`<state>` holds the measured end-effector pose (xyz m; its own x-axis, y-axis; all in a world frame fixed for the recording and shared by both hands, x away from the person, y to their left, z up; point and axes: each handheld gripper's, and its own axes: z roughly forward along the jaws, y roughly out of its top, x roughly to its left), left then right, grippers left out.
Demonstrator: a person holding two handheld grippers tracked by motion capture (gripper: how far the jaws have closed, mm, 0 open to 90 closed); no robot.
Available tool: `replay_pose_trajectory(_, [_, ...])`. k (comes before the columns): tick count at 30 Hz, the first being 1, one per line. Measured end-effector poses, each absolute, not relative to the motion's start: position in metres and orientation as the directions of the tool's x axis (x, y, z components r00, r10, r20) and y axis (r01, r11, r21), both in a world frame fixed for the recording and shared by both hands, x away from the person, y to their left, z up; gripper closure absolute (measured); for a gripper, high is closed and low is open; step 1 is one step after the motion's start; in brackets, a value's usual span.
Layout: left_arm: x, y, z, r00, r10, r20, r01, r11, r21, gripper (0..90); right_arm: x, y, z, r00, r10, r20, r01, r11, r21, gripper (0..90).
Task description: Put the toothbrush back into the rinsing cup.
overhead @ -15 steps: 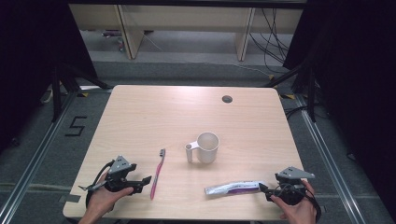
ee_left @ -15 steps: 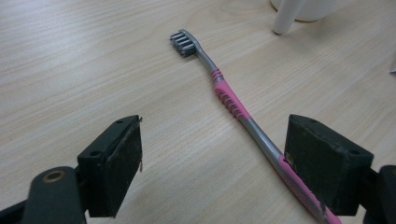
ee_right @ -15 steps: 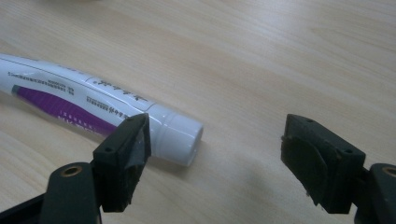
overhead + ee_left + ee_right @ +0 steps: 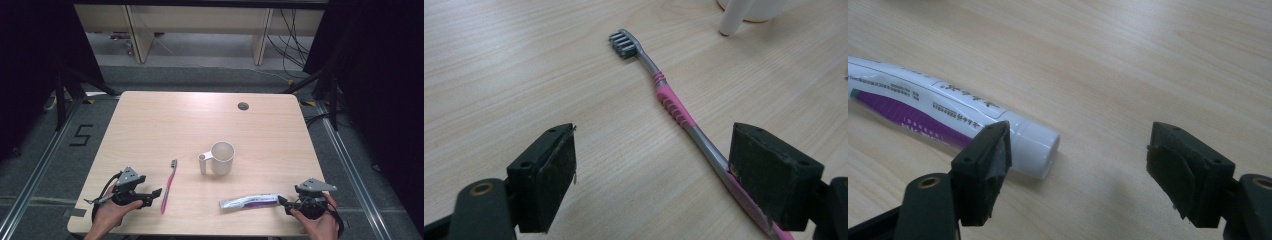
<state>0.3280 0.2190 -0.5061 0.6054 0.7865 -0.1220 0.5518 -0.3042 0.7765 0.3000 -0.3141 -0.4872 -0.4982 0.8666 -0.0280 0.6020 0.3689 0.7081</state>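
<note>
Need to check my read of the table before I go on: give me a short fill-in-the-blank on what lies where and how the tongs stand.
1. The toothbrush has a handle coloured ____.
2. The left tongs and the right tongs both stand ____, holding nothing.
3. The capped end of the toothpaste tube points toward the ____ tongs.
4. The white mug stands upright, its handle on the side facing the ____.

Missing words: pink; open; right; toothbrush
</note>
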Motion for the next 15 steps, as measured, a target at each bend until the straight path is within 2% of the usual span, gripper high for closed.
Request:
replay_pose_trajectory(5, [0.3287, 0.2193, -0.5067, 0.609, 0.783, -0.125, 0.556, -0.309, 0.772, 18.9, 0.2992, -0.3135, -0.4863, -0.49, 0.872, -0.013, 0.62, 0.359, 0.698, 27.2])
replay_pose_trajectory(8, [0.3286, 0.2188, -0.5073, 0.6, 0.789, -0.13, 0.559, -0.298, 0.774, 18.9, 0.3015, -0.3145, -0.4888, -0.515, 0.857, -0.021, 0.6, 0.378, 0.705, 27.5])
replay_pose_trajectory(10, [0.3289, 0.2194, -0.5072, 0.606, 0.785, -0.132, 0.561, -0.303, 0.77, 18.9, 0.298, -0.3107, -0.4874, -0.475, 0.879, 0.034, 0.65, 0.325, 0.687, 27.8])
replay_pose_trajectory(15, [0.3294, 0.2193, -0.5079, 0.607, 0.783, -0.134, 0.563, -0.305, 0.768, 18.9, 0.2996, -0.3139, -0.4872, -0.492, 0.87, -0.008, 0.624, 0.359, 0.694, 27.8])
